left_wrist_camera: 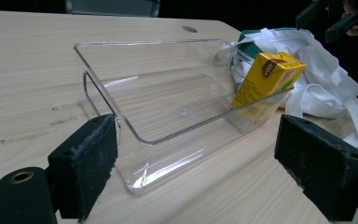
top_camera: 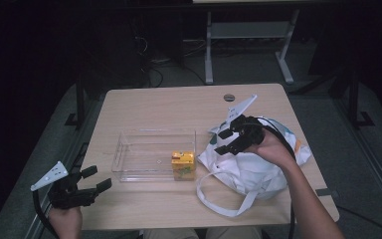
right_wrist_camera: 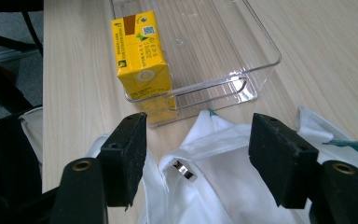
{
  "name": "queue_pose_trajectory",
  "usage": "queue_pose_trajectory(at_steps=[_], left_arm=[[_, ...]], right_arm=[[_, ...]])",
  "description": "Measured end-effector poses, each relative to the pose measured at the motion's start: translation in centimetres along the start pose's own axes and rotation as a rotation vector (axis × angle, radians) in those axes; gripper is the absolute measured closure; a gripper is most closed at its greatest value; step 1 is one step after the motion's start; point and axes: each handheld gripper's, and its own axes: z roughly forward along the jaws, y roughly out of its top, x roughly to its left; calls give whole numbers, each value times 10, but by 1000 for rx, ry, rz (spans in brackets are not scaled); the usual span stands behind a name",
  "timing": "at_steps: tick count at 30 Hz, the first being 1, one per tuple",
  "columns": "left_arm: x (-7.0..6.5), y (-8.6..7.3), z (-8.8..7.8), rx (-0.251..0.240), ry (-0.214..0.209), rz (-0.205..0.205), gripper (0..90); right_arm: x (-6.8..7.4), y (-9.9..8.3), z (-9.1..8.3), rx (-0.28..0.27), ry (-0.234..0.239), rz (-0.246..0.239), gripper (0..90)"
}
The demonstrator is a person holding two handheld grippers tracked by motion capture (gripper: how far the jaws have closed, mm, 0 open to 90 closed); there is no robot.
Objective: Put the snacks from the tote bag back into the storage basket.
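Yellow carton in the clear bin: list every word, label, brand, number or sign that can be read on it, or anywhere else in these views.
Nothing can be quoted.
yellow carton: side lettering, a small code square and a round mark, all too small and blurred.
white bag: green marking, no legible letters.
clear bin: no text.

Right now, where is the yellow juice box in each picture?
High view: the yellow juice box stands in the near right corner of the clear tray, at the table's middle.
Left gripper view: upper right, at the tray's far end.
Right gripper view: upper left, in the tray's near corner.
Shared landmark: the white cloth bag beside the tray.
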Motion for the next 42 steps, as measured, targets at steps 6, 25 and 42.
queue_pose_trajectory(at_steps=[6, 25, 42], left_arm=[[0, 0, 0, 0, 0, -1, 126], [0, 0, 0, 0, 3, -1, 126], [-1, 0, 0, -2, 4, -5, 126]], right_arm=[[-2, -7, -3, -5, -6, 8, 363], [-3, -43, -16, -16, -31, 61, 364], [-2, -76, -38, -69, -58, 129, 364]])
